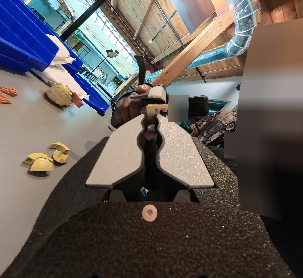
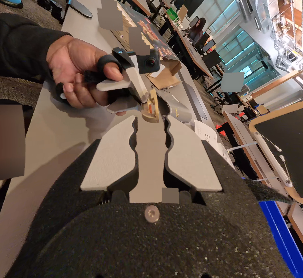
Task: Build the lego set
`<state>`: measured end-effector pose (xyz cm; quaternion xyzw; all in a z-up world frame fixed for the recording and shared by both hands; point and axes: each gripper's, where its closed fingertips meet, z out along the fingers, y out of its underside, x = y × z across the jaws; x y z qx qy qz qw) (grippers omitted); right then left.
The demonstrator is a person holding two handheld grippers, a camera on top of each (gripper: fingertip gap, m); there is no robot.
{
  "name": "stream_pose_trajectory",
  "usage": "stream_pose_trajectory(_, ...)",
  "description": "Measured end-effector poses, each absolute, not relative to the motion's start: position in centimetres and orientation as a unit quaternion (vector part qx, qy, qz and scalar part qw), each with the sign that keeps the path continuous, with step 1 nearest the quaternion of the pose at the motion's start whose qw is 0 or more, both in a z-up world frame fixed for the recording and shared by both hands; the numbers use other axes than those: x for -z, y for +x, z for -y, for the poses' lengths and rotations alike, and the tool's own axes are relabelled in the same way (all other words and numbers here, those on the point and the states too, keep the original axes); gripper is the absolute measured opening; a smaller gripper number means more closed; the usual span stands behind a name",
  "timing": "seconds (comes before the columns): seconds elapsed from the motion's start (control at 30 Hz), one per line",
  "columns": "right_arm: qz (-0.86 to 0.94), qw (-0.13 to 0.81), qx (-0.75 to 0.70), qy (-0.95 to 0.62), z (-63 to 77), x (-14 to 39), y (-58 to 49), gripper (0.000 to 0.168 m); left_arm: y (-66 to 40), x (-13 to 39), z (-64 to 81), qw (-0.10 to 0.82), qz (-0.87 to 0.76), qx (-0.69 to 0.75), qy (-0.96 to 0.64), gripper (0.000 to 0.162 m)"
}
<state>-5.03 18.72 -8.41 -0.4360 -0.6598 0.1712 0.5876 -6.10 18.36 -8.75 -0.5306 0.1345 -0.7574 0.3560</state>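
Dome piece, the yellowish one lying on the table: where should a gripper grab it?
Probably from above, pinching the dome piece low down across its flat cut edges. Its rounded top looks smooth, so it would likely slip. Another tan piece sits tight against its far side, so the near side looks freer.

Blue bins [image 1: 27,43] along the grey table [image 1: 32,130], silver duct [image 1: 218,53] overhead, open cardboard box [image 2: 165,76]
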Motion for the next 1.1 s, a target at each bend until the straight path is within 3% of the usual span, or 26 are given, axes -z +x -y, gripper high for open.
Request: stream_pose_trajectory(1.1, 0.667, 0.582, -0.129, -0.446, -19.21, 8.69, -5.56, 0.019, -5.99, 8.29, -18.23, 0.345, -0.108, 0.784, -0.504, 0.007)
